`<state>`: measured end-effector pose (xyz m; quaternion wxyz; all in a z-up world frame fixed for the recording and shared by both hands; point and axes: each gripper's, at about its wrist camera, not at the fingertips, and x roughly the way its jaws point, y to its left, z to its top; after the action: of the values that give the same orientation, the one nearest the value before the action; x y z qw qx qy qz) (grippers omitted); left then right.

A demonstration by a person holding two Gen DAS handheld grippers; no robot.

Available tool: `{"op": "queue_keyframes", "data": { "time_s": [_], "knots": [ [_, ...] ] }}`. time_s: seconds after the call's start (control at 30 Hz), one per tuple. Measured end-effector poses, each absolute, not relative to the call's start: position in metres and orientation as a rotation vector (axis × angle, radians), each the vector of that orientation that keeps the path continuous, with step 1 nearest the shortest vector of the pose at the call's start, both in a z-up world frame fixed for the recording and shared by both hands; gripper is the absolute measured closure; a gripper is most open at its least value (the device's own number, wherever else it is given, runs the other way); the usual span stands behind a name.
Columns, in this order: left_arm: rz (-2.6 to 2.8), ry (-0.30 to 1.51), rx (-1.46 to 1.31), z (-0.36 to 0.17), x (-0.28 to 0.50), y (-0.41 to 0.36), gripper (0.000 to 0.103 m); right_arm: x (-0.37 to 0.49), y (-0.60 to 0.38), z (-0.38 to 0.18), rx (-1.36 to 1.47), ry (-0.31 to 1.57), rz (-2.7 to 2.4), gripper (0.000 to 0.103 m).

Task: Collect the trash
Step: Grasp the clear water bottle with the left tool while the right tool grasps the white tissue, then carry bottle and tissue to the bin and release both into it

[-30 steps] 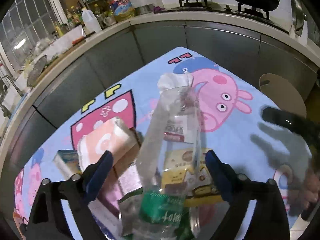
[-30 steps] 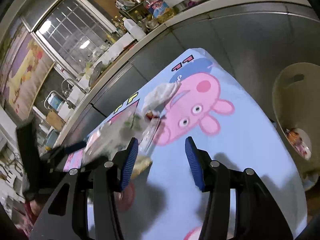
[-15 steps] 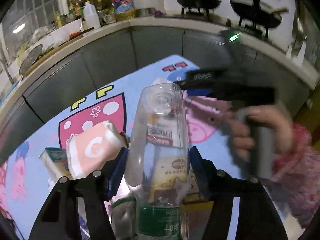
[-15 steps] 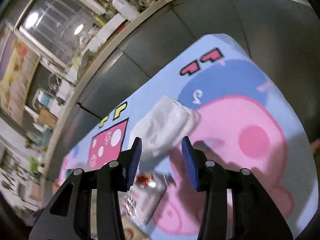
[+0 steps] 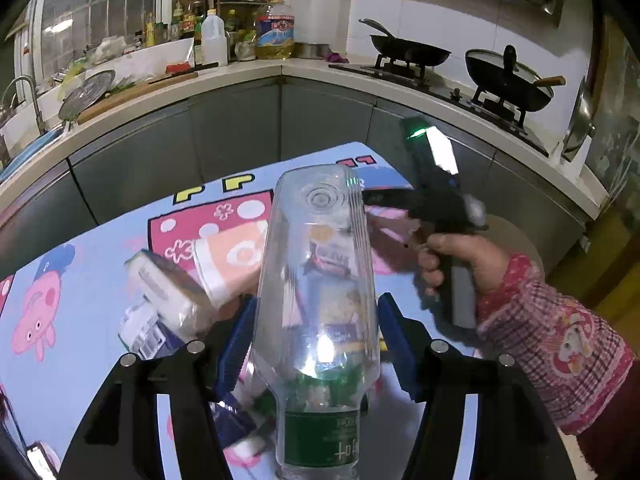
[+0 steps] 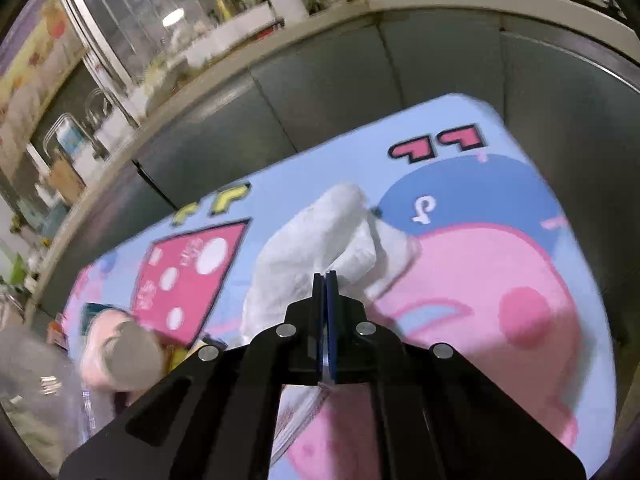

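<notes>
My left gripper [image 5: 316, 332] is shut on a clear plastic bottle [image 5: 316, 280] with a green label, held base-forward above the cartoon-print table [image 5: 92, 248]. Under it lie an orange paper cup [image 5: 232, 260], a white box [image 5: 164, 292] and other wrappers. My right gripper [image 6: 326, 280] is shut on a crumpled white tissue [image 6: 316, 240] lying on the table [image 6: 520, 280] at its far end. The right gripper's body and the hand holding it show in the left wrist view [image 5: 436, 208]; its fingertips are hidden behind the bottle there.
A kitchen counter [image 5: 240, 76] with bottles, a sink and two pans on a stove [image 5: 508, 76] runs behind the table. Grey cabinet fronts [image 5: 232, 136] stand just past the table's far edge. A blurred bottle and cup show at lower left in the right wrist view [image 6: 120, 352].
My left gripper closed on the bottle and lifted it. My right gripper moved to the tissue at the table's far end and shut on it.
</notes>
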<state>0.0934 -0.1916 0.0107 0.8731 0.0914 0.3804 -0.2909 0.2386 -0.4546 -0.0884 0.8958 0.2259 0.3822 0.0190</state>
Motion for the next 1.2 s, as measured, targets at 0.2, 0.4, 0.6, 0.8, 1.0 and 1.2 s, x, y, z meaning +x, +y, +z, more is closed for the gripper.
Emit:
{"op": "queue_keyframes", "data": {
  "time_s": [0.2, 0.4, 0.6, 0.8, 1.0, 1.2],
  "knots": [
    [-0.640, 0.812, 0.161, 0.009, 0.080, -0.181, 0.041, 0.158, -0.464, -0.058, 0.500, 0.704, 0.059, 0.102],
    [-0.680, 0.830, 0.167, 0.003, 0.057, -0.178, 0.041, 0.053, -0.470, -0.054, 0.592, 0.635, 0.065, 0.102],
    [-0.755, 0.902, 0.149, -0.015, 0.035, -0.184, 0.042, -0.031, -0.470, -0.087, 0.733, 0.610, 0.029, 0.102],
    [-0.805, 0.925, 0.185, -0.029, 0.012, -0.201, 0.042, -0.069, -0.478, -0.119, 0.765, 0.669, -0.083, 0.098],
    [-0.789, 0.980, 0.234, -0.058, 0.003, -0.218, 0.042, -0.081, -0.461, -0.113, 0.687, 0.621, -0.119, 0.039],
    [-0.758, 0.993, 0.274, -0.072, 0.002, -0.224, 0.041, -0.068, -0.423, -0.113, 0.476, 0.685, -0.106, 0.039]
  ]
}}
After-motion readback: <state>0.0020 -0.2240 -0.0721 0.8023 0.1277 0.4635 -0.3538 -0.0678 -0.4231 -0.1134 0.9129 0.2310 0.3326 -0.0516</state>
